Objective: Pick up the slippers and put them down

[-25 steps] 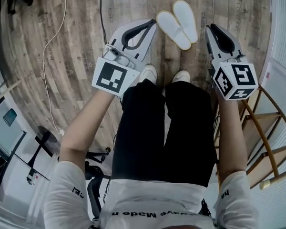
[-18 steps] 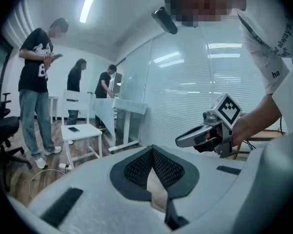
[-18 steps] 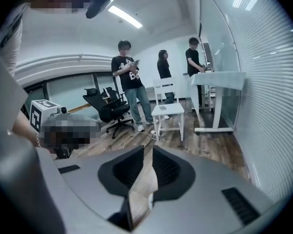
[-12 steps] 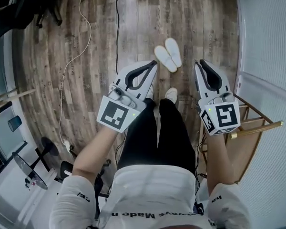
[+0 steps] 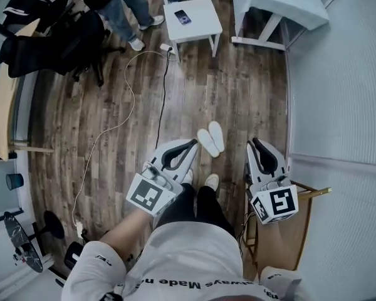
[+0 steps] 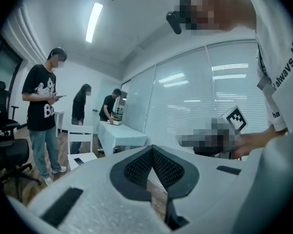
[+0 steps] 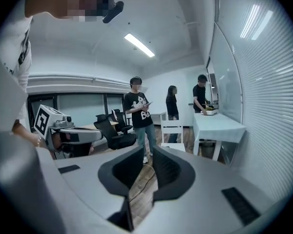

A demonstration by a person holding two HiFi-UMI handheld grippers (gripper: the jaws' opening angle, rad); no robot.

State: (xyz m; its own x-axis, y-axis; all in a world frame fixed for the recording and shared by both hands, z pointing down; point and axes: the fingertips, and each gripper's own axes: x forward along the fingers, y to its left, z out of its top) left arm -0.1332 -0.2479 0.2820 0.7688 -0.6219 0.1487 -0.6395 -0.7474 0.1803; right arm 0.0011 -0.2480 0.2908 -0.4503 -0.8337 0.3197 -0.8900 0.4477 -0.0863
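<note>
Head view, slippers: the white slippers [image 5: 211,138] lie side by side on the wood floor [image 5: 113,105], middle of the frame, just above my shoes [image 5: 211,182].
Head view, grippers: my left gripper [image 5: 192,145] and right gripper [image 5: 254,144] are at each side of them, not touching them.
Left gripper view: my fingers are together, nothing between.
Right gripper view: my fingers are a little apart, only floor shows in the gap.

- Wooden plank floor [image 5: 250,99], dark and streaky.
- Pair of white slippers [image 5: 211,139] lying side by side on it, touching.
- Pale cable [image 5: 121,125] snaking across the planks.
</note>
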